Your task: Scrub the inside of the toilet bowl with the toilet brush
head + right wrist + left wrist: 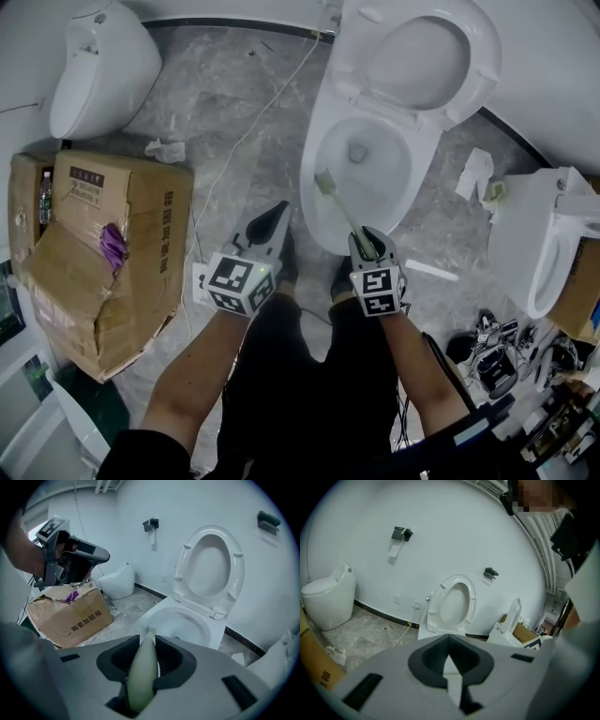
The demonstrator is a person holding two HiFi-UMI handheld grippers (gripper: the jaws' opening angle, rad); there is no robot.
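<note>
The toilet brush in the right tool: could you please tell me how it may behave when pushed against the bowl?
The toilet brush looks slim and plastic, so probably light, and its thin neck may flex under pressure. The right tool clamps only its smooth, rounded handle end, so it might twist or slip during hard scrubbing.

A bare fixture room: several toilets (321,114), a cardboard box (122,248).

Grey marbled floor (187,103): open toilet (317,155) far centre, second toilet (94,70) far left, third toilet (534,244) right. Battered cardboard box (122,244) left, crumpled paper (166,150) just beyond it. White cable (246,129) runs across.
</note>
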